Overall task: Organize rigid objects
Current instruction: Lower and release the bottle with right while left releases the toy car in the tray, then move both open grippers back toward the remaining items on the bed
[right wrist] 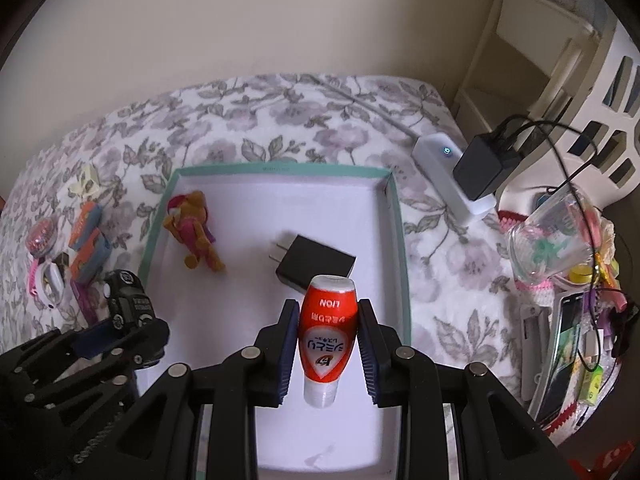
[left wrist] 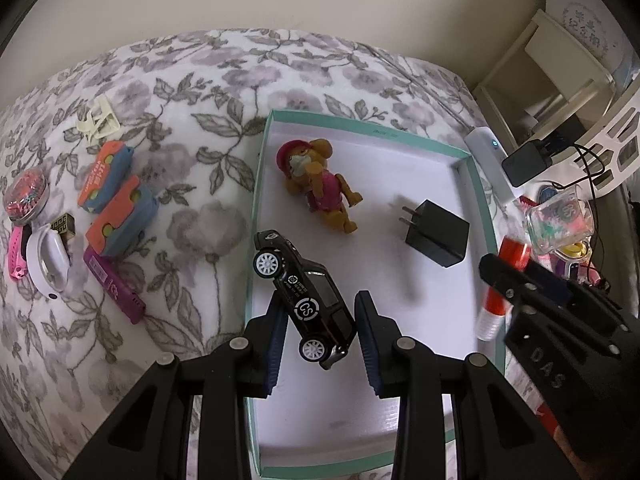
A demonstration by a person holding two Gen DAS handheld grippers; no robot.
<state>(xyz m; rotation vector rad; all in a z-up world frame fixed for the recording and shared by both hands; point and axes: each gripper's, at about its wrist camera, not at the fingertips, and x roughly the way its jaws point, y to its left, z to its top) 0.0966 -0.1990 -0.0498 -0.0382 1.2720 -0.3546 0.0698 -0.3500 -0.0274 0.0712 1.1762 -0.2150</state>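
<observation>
My left gripper [left wrist: 320, 308] is shut on a black toy car [left wrist: 304, 292], which hangs tilted over the near left part of a white box with a teal rim [left wrist: 256, 184]. Over the same box [right wrist: 400, 240], my right gripper [right wrist: 329, 308] is shut on a red and white tube [right wrist: 328, 328], cap end towards the camera. In the box lie a brown figure in pink [left wrist: 316, 184] and a black plug adapter [left wrist: 436, 232]. The right gripper [left wrist: 510, 280] with the tube [left wrist: 494, 308] shows at the right of the left wrist view.
The box sits on a floral blanket. Left of it lie two orange-blue blocks [left wrist: 106, 176], a purple bar [left wrist: 114, 284], a white round case [left wrist: 46, 260] and a pink band. To the right are a white power strip [right wrist: 452, 184] with cables, a clear cup [right wrist: 548, 240] and a white basket.
</observation>
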